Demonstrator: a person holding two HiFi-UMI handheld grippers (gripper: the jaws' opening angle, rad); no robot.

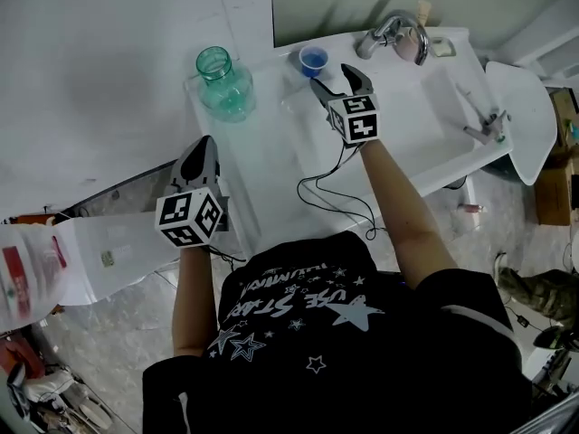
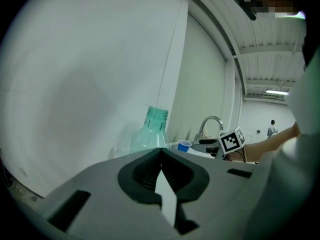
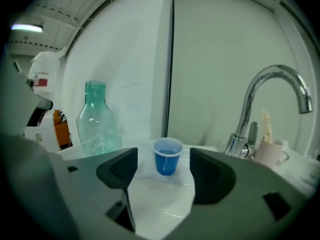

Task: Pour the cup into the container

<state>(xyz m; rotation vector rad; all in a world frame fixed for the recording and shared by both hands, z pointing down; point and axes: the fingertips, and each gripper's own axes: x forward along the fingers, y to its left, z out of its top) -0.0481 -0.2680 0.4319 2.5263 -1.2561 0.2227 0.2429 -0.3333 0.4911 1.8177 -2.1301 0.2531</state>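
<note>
1. Right gripper (image 3: 162,168): jaws wide apart, empty.
2. Straight ahead, centred betw. them but not yet inside, the small blue plastic cup (image 3: 167,155) stands upright on the white counter (image 1: 262,156).
3. Left gripper (image 2: 161,156): jaws together, empty, well back, so R hand is nearer.
4. Clear green bottle-shaped container (image 1: 223,84) is left of cup.

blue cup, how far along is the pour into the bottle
Nothing done yet: the blue cup stands upright on the counter, untouched. In hand: the right gripper, jaws open, lines up on it; the left gripper is shut, empty. Left: grip the cup, carry it to the green bottle, pour.
</note>
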